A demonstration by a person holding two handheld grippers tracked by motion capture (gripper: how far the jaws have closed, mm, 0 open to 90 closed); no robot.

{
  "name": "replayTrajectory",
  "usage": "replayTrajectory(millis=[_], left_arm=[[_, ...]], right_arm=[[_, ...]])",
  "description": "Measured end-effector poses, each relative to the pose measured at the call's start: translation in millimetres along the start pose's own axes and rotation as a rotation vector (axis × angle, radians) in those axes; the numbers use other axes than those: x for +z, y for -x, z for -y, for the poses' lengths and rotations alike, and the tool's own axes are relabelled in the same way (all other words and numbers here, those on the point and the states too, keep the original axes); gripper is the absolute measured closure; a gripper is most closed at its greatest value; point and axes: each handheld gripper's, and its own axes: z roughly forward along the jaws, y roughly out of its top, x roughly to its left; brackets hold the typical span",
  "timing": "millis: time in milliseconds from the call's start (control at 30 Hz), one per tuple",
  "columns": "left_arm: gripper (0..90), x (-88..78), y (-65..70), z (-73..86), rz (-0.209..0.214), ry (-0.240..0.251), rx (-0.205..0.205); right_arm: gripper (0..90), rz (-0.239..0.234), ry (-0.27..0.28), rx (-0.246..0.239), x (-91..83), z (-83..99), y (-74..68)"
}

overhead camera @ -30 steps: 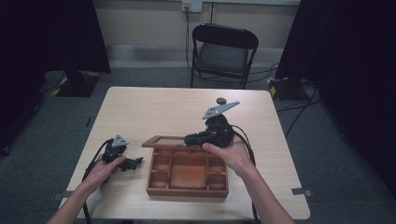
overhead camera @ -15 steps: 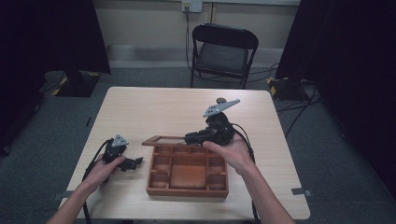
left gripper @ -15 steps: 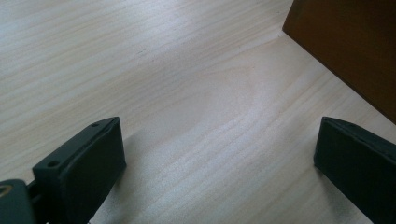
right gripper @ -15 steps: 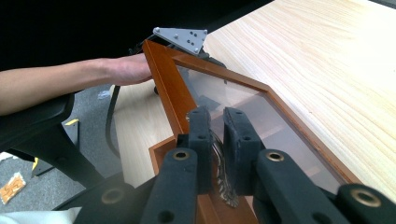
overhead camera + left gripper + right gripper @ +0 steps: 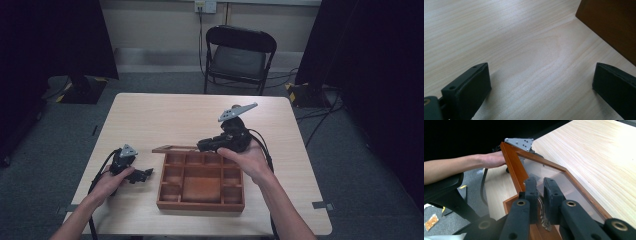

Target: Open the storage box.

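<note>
Wooden box (image 5: 201, 181) at near centre of counter (image 5: 165, 117); lid (image 5: 554, 178) raised at far edge, pinched by right hand-held gripper (image 5: 540, 185). Left hand-held gripper (image 5: 541, 85) spread wide, resting left of box, box wall cut off.

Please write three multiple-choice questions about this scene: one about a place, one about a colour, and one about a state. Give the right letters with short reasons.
1. Where is the left gripper?
A. on the chair
B. on the table, left of the wooden box
C. inside the box

2. What colour is the folding chair?
A. black
B. white
C. red

3. What is the right gripper doing?
A. resting open
B. closed on the box's glass lid
C. holding a cup

Answers: 1 B, the high view shows it beside the box; 2 A, frame and seat are black; 3 B, its jaws pinch the lid's edge.
</note>
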Motion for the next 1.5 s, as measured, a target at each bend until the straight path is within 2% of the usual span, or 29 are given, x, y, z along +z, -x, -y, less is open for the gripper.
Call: replayTrajectory(millis=[367,567,1500], left_arm=[[0.9,0.0,0.0,0.0,0.000,0.000,0.000],[0.9,0.1,-0.1,0.0,0.001,0.000,0.000],[0.9,0.0,-0.1,0.0,0.000,-0.001,0.000]], right_arm=[[82.5,-0.003,0.005,0.010,-0.6,-2.2,2.7],[82.5,0.011,-0.006,0.003,-0.2,-1.4,-1.3],[82.6,0.000,0.033,0.028,-2.0,-3.6,6.2]])
